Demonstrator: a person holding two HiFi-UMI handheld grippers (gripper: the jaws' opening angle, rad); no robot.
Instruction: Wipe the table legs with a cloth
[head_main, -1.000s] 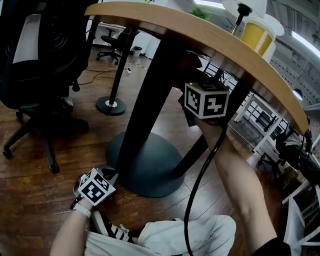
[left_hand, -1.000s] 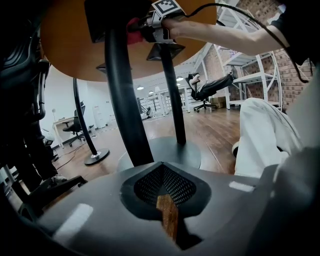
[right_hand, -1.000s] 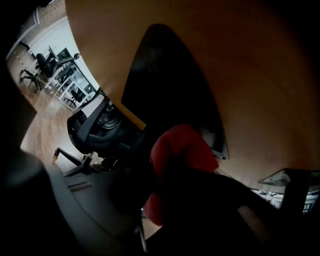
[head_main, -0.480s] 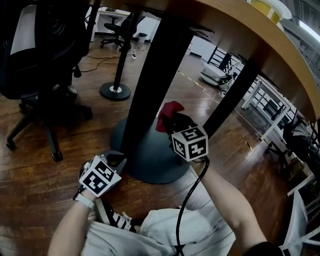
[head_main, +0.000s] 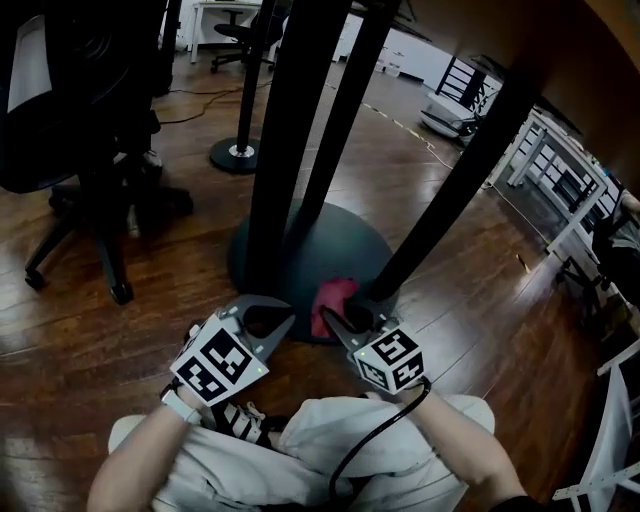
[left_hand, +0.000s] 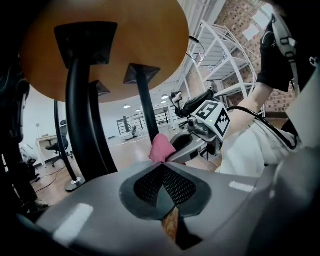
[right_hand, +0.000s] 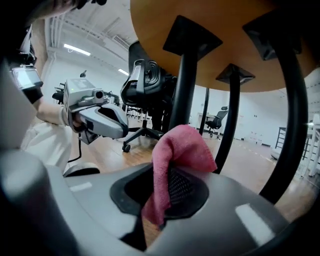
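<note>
Pink cloth (right_hand: 182, 145) is pinched, bunched, in the closed jaws of the right gripper (head_main: 343, 320), sticking out ahead of it. It is held low at the near edge of the round base (head_main: 330, 240) beneath the black table legs (head_main: 285, 150). Just to that gripper's left, the left gripper (head_main: 268, 320) has its jaws pressed together on nothing, above the wooden floor (head_main: 480, 330). An office chair (head_main: 80, 120) stands well beyond the left gripper.
</note>
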